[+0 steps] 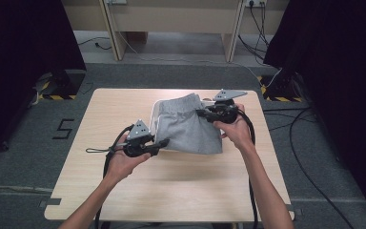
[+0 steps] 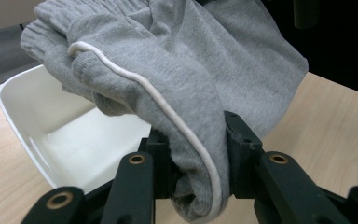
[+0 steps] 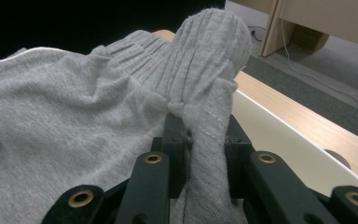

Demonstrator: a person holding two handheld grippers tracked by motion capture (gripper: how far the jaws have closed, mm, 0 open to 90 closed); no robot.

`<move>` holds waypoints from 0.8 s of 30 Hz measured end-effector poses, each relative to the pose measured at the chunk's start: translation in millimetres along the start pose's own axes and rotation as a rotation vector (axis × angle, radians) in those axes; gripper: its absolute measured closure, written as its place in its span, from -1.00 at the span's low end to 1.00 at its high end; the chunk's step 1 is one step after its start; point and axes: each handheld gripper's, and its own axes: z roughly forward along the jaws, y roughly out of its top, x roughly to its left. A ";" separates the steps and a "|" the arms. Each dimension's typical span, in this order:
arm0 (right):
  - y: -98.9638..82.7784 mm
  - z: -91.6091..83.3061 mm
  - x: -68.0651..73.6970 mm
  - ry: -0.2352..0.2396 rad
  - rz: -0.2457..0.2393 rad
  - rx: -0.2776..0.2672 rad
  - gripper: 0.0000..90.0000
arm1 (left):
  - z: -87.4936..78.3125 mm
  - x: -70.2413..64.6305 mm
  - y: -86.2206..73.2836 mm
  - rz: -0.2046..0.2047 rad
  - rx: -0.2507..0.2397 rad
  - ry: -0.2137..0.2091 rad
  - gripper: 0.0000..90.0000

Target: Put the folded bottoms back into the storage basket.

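Grey carpet floor (image 1: pixel 38 157), black curtains (image 1: pixel 24 38) at both sides, pale wooden desk (image 1: pixel 171 14) behind.

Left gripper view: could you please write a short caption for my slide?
Left gripper clamps a fold of the grey garment above the white tub.

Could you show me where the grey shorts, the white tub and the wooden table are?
grey shorts (image 1: pixel 188 126), high view, middle of the folded cloth.
white tub (image 2: pixel 18 109), left gripper view, its near rim.
wooden table (image 1: pixel 171 183), high view, bare top near the person.
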 end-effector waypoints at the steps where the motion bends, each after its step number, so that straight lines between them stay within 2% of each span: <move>1: 0.5 0.7 -1.6 -0.003 -0.005 0.000 0.70 | 1.2 1.1 0.6 -0.001 0.001 0.002 0.50; 5: 2.3 2.4 -5.1 -0.007 0.000 -0.001 0.70 | 6.4 6.7 3.7 -0.005 0.003 -0.003 0.49; 11: 6.5 7.9 -12.5 -0.014 0.005 -0.002 0.70 | 13.3 16.1 8.0 -0.016 0.008 0.014 0.49; 17: 11.2 20.4 -22.5 -0.027 0.015 0.003 0.70 | 28.2 29.2 11.0 -0.032 0.027 0.032 0.49; 24: 11.7 33.4 -36.4 -0.036 0.031 0.028 0.70 | 42.8 38.0 10.2 -0.054 0.044 0.040 0.49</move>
